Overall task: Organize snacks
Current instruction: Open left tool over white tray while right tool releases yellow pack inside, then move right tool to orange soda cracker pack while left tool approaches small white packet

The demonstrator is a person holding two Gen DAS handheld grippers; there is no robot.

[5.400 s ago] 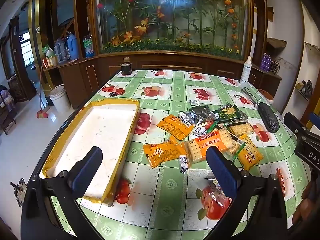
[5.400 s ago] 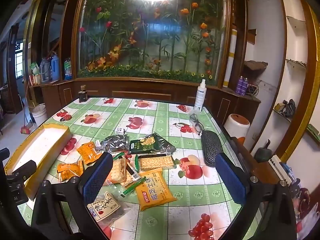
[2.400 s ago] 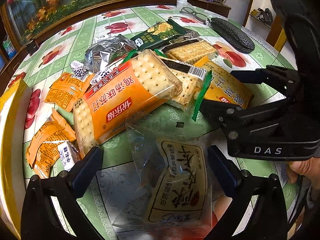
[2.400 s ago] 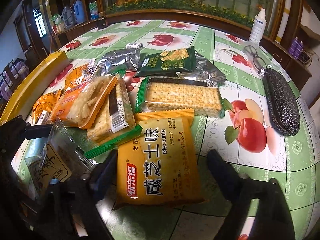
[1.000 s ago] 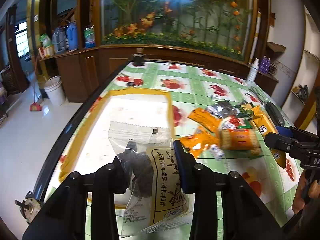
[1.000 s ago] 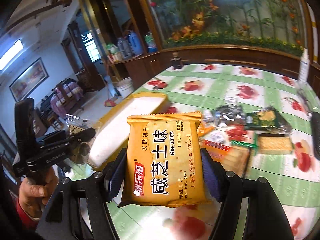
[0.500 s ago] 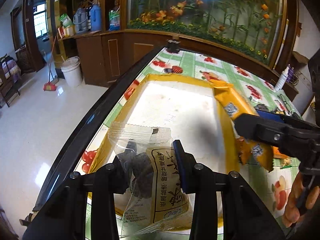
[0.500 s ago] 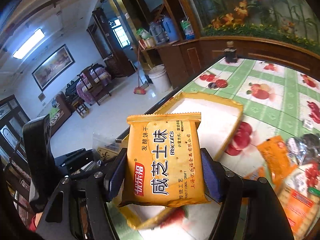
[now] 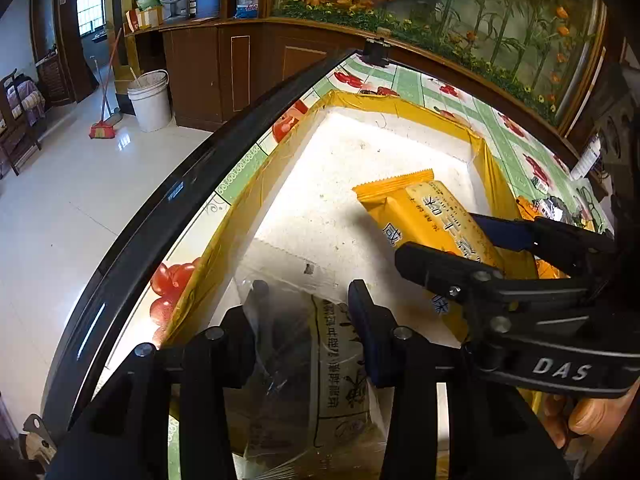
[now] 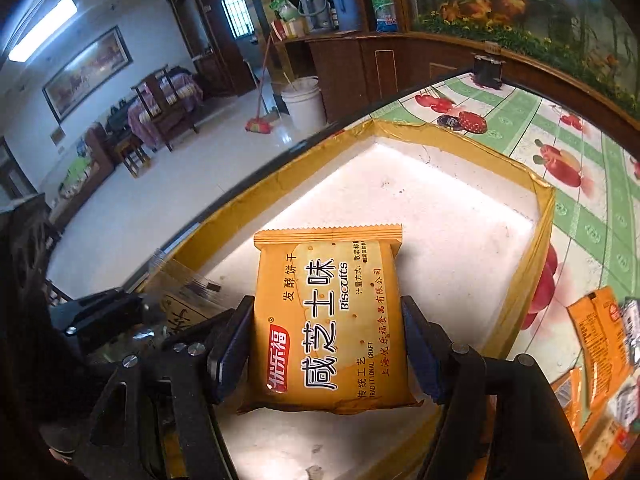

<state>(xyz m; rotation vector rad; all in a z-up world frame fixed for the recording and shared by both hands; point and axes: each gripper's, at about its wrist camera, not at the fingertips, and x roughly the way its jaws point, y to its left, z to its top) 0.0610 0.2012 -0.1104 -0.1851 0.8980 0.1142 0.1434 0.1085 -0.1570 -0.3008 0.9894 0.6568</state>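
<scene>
My left gripper [image 9: 304, 312] is shut on a clear bag of dark snacks [image 9: 320, 360] and holds it over the near end of the yellow-rimmed white tray [image 9: 360, 160]. My right gripper [image 10: 326, 344] is shut on a yellow biscuit pack [image 10: 328, 320] and holds it low over the tray's white floor [image 10: 440, 216]. In the left wrist view the right gripper [image 9: 472, 244] and its biscuit pack [image 9: 424, 212] sit just right of my left one. The clear bag [image 10: 184, 300] shows at the left of the right wrist view.
The tray lies along the table's dark left edge [image 9: 200, 168], with open floor beyond. More orange snack packs [image 10: 600, 340] lie on the fruit-print tablecloth [image 10: 580, 152] right of the tray. A dark bottle [image 10: 488, 68] stands at the far edge.
Both grippers have moved forward and lower over the tray with their packs. The biscuit pack is now down inside the tray rim.
</scene>
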